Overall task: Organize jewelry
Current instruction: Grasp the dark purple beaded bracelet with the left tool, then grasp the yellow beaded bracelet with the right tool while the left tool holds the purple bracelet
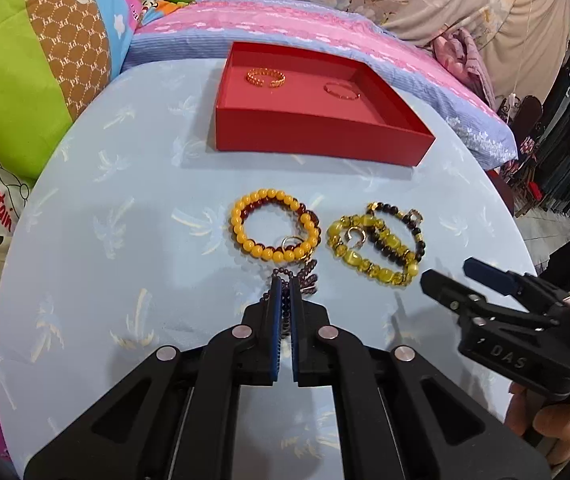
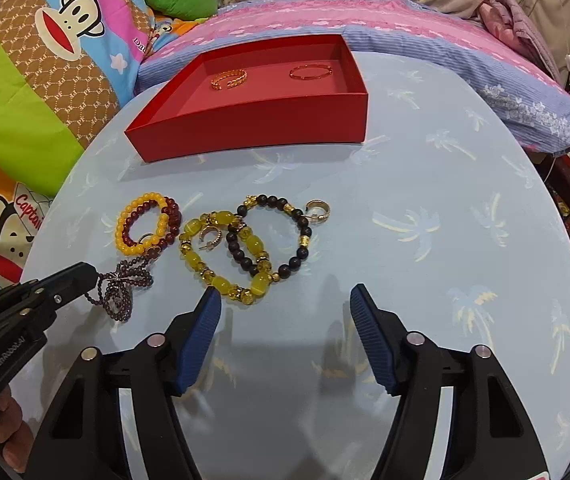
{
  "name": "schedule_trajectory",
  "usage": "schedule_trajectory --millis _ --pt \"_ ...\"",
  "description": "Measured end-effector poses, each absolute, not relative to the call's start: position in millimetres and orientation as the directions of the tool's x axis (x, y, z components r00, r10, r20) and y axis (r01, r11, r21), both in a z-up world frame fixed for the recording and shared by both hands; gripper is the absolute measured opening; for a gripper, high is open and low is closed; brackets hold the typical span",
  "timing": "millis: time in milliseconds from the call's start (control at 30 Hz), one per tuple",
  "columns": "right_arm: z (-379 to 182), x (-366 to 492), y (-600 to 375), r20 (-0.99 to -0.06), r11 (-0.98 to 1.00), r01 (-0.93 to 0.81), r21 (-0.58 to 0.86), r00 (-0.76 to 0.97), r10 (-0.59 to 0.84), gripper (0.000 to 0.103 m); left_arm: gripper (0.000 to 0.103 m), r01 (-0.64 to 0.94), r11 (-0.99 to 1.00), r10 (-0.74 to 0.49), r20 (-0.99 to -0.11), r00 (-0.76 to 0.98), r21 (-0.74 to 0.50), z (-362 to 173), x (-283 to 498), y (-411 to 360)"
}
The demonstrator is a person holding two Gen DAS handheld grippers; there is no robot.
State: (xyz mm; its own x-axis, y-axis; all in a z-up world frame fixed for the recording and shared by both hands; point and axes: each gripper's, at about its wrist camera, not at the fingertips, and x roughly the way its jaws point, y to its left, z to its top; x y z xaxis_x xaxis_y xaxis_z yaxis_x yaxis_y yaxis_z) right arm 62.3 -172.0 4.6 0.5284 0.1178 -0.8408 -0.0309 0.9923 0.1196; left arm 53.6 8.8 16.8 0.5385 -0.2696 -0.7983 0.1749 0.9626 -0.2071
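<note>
My left gripper [image 1: 285, 284] is shut on a dark purple bead chain [image 1: 309, 280], which also shows in the right wrist view [image 2: 119, 296] bunched on the table. A yellow bead bracelet [image 1: 275, 226] lies over a dark red one just beyond it. To the right lie a yellow-green stone bracelet [image 2: 225, 256], a black bead bracelet [image 2: 273, 236] and a gold ring [image 2: 317, 211]. A red tray [image 1: 317, 136] at the back holds two gold bangles [image 1: 265, 78]. My right gripper [image 2: 285, 304] is open and empty, just short of the yellow-green bracelet.
The round table has a pale blue palm-print cloth [image 2: 425, 280]. Behind it are a striped pink and blue cushion [image 2: 405, 28] and a cartoon monkey quilt [image 2: 45, 80]. Small gold earrings [image 2: 209, 236] lie inside the bracelets.
</note>
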Motion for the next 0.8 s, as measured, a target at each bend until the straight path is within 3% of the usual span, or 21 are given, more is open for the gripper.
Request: schedule_trajectory --millis 167,500,733,800 --pt "4 67 -167 -0.835 0.993 -0.038 0.115 0.538 0.117 0.059 0.003 0.172 0.962 -0.272 -0.789 0.551 -0.211 23 55 10" --pt "-2 87 -159 -0.837 0.992 -0.056 0.111 0.533 0.124 0.036 0.003 0.157 0.965 -0.261 -0.797 0.544 -0.209 20 58 11" --pt "-6 93 -155 -0.836 0.992 -0.067 0.103 0.534 0.123 0.032 0.003 0.148 0.966 -0.257 -0.804 0.537 -0.21 16 61 13" --pt "-6 93 -155 -0.836 0.993 -0.068 0.098 0.535 0.119 0.025 0.003 0.148 0.967 -0.256 -0.805 0.536 -0.209 15 62 13"
